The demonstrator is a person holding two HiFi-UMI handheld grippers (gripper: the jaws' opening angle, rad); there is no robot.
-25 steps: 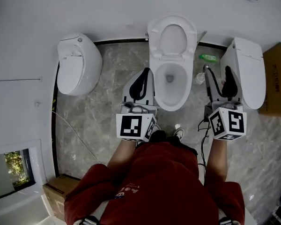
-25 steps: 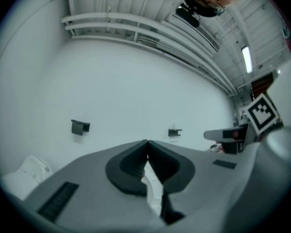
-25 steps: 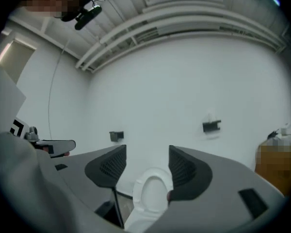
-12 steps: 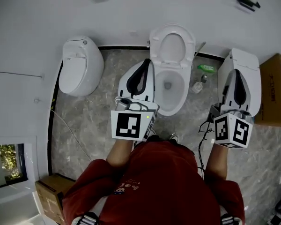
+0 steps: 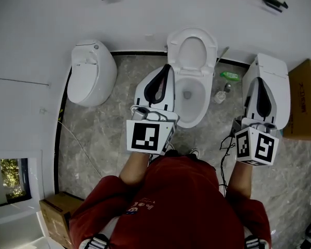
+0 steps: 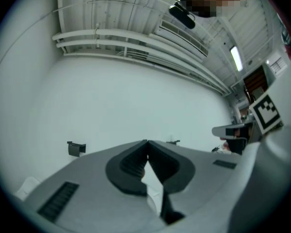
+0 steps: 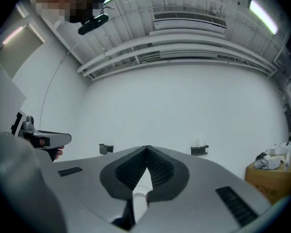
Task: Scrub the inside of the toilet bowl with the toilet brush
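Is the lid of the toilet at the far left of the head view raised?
No, the left toilet has its lid shut flat over the bowl, while the middle toilet has its lid up.

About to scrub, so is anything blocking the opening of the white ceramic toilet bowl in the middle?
Nothing visible lies in or across the white ceramic toilet bowl; its lid is raised. In the head view only the left gripper overlaps its left rim.

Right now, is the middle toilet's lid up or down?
Up. The lid stands raised toward the wall, and the open bowl shows its drain.
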